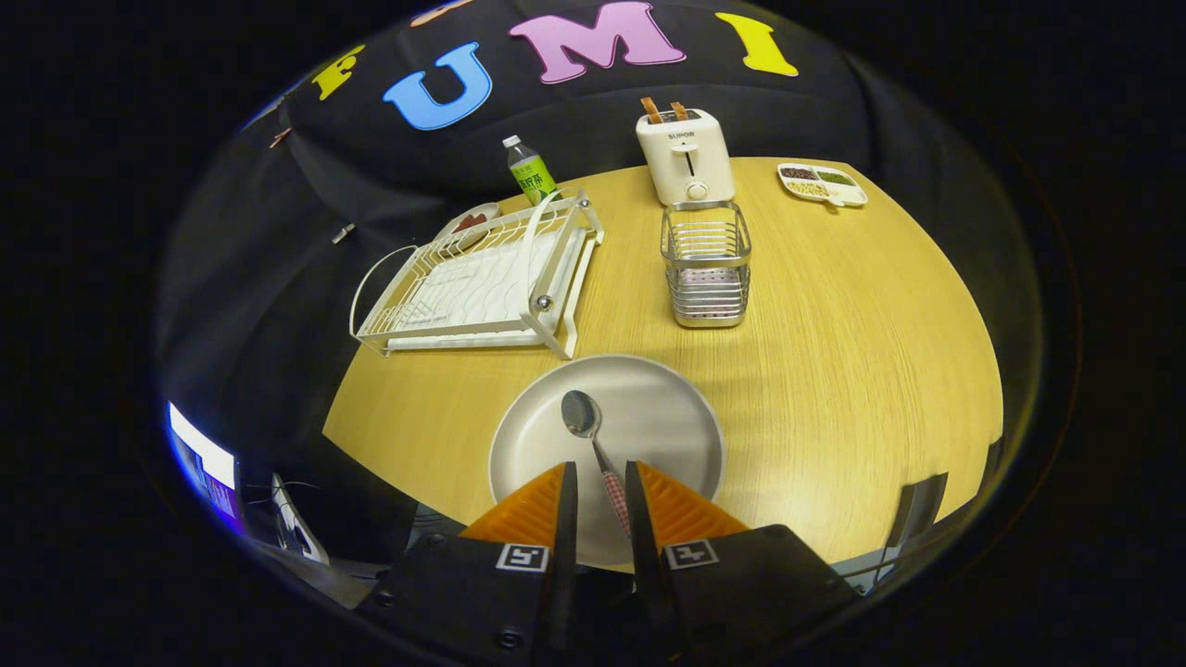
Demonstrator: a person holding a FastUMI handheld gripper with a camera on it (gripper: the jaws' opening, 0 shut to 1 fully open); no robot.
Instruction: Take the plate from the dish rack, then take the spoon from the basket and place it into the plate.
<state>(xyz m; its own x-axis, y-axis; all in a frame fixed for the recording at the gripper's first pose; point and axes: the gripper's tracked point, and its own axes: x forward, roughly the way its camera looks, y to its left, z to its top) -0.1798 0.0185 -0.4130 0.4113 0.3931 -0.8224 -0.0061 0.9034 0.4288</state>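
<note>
Tool [600,474] fingers flank spoon [593,445] handle; bowl on plate [607,454]

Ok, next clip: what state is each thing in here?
Gripper: fingers slightly apart, spoon handle between them; grip unclear.
Spoon: bowl lying in the plate.
Plate: flat on the table, out of the rack.
Dish rack: empty.
Basket: upright, empty.
Toaster: two slices sticking up.
Bottle: upright, capped.
</note>
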